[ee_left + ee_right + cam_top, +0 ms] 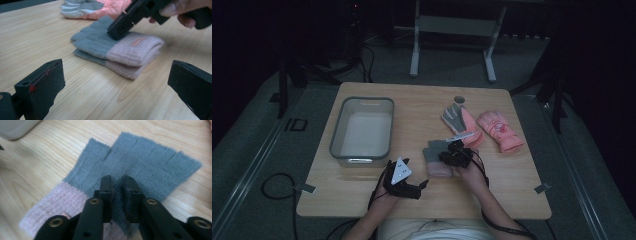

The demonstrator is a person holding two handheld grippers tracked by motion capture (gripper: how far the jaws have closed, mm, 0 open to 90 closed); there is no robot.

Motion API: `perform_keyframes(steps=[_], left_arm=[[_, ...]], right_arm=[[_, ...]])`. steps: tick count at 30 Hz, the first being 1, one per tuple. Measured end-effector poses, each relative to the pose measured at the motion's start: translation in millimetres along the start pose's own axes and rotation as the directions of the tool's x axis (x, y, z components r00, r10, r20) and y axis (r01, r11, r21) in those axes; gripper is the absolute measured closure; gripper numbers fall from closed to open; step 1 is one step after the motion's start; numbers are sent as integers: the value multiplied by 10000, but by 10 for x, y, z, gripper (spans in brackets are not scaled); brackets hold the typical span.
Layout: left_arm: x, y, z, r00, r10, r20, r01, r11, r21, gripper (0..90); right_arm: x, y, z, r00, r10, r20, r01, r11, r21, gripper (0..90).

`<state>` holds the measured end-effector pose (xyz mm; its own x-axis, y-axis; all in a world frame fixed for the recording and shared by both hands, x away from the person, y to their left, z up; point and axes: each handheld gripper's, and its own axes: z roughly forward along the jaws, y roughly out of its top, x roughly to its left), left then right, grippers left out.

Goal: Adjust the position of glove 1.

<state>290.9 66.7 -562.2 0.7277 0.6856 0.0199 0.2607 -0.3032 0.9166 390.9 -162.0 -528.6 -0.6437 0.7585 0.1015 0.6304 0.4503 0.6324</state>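
I have my right gripper point(451, 151) tipped down on the grey-and-pink knit gloves point(117, 51), a stacked pair lying flat on the wooden table point(422, 107) just ahead of my hands. In the right gripper view its 2 jaws stand close together with a ridge of grey knit pinched up between them, so I read it as clamped on the top glove; the bite sits near where grey meets pink, likely to lift 1 glove off the other. My left gripper point(424, 185) rests low near the table's front edge, jaws wide apart with nothing between them, pointed at the pair as if waiting to help. Behind the pair lie a grey-palmed glove point(454, 119) and a pink padded glove point(499, 131), left aside. A grey bin point(362, 131) sits well to the left with nothing in it that I can see, a fair guess at where the gloves go. How deep the fold runs is hidden by the jaws themselves, and I cannot tell whether the lower glove is caught too. The room beyond the table is too dark to read.
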Motion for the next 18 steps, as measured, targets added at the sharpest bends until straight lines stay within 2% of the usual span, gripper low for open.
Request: perform_keyframes(steps=[2,4,6,8,11,13,14,15,16,17,18], left_arm=[[-26,9,-6,9996,290,71,-290,9996,-1,6],[-49,27,-20,9984,516,240,-511,9985,-219,6],[-80,75,-29,9973,727,133,-727,9973,25,7],[-88,95,-39,9971,758,7,-758,9971,-17,61],[-88,186,-29,9983,571,70,-573,9981,247,69],[-82,252,-7,9984,410,377,-429,9976,537,70],[-89,309,20,9962,655,579,-709,9928,962,71],[-95,342,35,9907,1142,745,-1223,9858,1151,73],[-97,374,52,9833,1470,1069,-1588,9809,1126,73],[-94,412,74,9768,1573,1454,-1739,9786,1097,73],[-88,452,107,9720,1672,1654,-1871,9758,1131,73]], right_arm=[[0,30,-100,9998,-155,-86,152,9995,-263,723],[-40,75,-202,9993,-281,-230,267,9978,-609,678],[-95,122,-302,9994,-328,-133,316,9959,-846,626],[-115,137,-337,9992,-367,-181,348,9946,-974,602],[-246,204,-492,9972,-672,-340,609,9850,-1611,622],[-280,220,-512,9963,-794,-321,732,9842,-1613,623],[-305,229,-518,9950,-945,-332,880,9827,-1627,623],[-359,246,-526,9934,-1055,-457,966,9814,-1657,626],[-393,260,-525,9931,-1066,-483,972,9812,-1665,627],[-430,279,-516,9931,-1069,-477,978,9816,-1638,626],[-459,303,-503,9937,-1018,-462,934,9829,-1587,627]])
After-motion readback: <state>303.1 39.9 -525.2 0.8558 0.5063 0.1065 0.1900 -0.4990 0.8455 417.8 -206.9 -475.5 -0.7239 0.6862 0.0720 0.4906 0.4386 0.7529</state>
